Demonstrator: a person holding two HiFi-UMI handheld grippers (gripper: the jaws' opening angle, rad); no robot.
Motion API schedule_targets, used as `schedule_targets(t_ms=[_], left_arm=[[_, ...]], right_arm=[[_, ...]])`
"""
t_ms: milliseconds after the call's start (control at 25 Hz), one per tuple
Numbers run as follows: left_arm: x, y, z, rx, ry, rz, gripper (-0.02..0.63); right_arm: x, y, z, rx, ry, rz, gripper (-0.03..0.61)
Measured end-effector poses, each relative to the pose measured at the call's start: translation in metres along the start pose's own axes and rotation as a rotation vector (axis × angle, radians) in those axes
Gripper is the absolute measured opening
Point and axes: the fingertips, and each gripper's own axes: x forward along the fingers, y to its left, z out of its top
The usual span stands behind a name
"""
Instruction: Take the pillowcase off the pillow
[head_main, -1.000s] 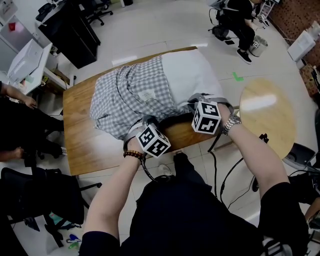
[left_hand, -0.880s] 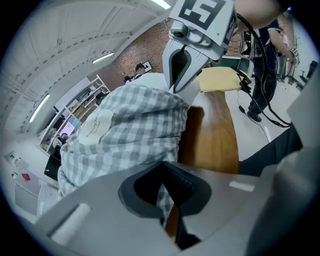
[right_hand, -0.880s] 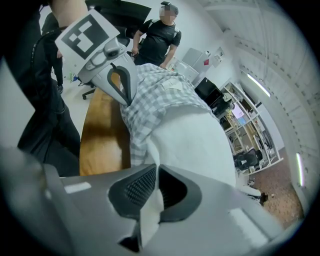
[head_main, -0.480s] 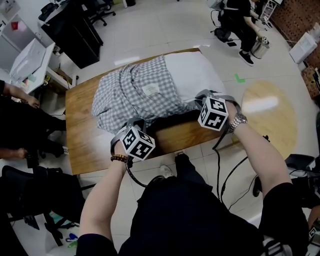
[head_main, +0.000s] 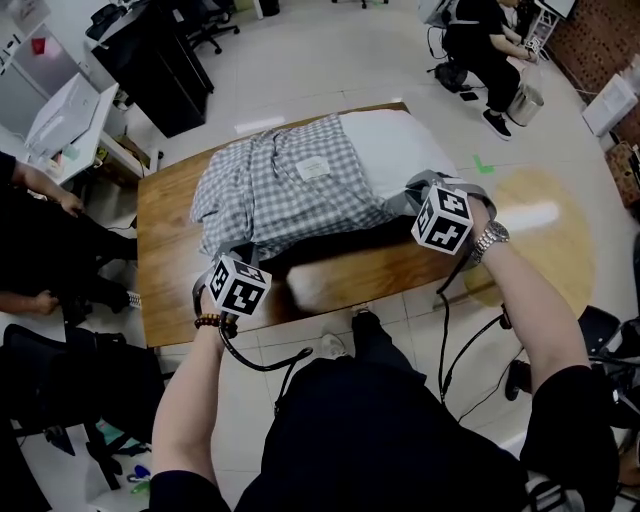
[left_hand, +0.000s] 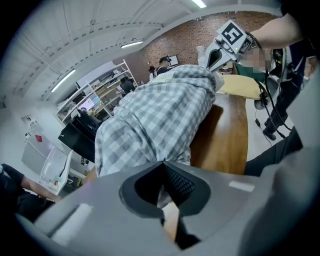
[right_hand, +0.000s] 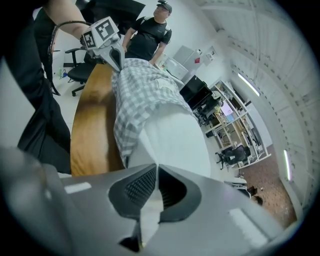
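Checks, white and wood.
The pillowcase (head_main: 280, 185) is grey-and-white check; the pillow (head_main: 395, 150) plain white; the table (head_main: 165, 270) warm brown wood; the floor (head_main: 330, 50) pale grey tile.

Wooden table (head_main: 170, 262), pale round table (head_main: 545, 215) beside it, seated person (head_main: 478, 32) beyond, black cabinet (head_main: 150, 62), tiled floor (head_main: 330, 50)

I can read no words or numbers from here. The small white label (head_main: 313, 168) on the checked pillowcase (head_main: 260, 200) is too small for me to make out any print. The left marker cube (head_main: 238, 285) and the right marker cube (head_main: 443, 220) show me only black-and-white square patterns.
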Motion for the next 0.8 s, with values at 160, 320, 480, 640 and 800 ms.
schedule_targets(t_ms=[160,320,480,640,800], left_arm=[[-0.009,0.031,-0.033,-0.071,0.064,0.056,0.002],[-0.031,0.062,-0.064,-0.142,0.096,0.109,0.002],[-0.039,0.046,-0.037,-0.086,0.018,0.101,0.003],[-0.044,0.035,0.001,-0.062,-0.058,0.074,0.005],[-0.047,0.034,0.039,-0.062,-0.117,0.05,0.01]], right_arm=[[-0.003,-0.011,-0.021,0.021,0.046,-0.018,0.008],[-0.01,-0.001,-0.037,0.036,0.07,0.025,0.008],[-0.009,0.024,-0.034,0.008,0.047,0.055,0.019],[-0.029,0.027,-0.018,0.012,-0.017,0.093,0.12],[-0.055,0.004,-0.002,0.073,-0.087,0.095,0.126]])
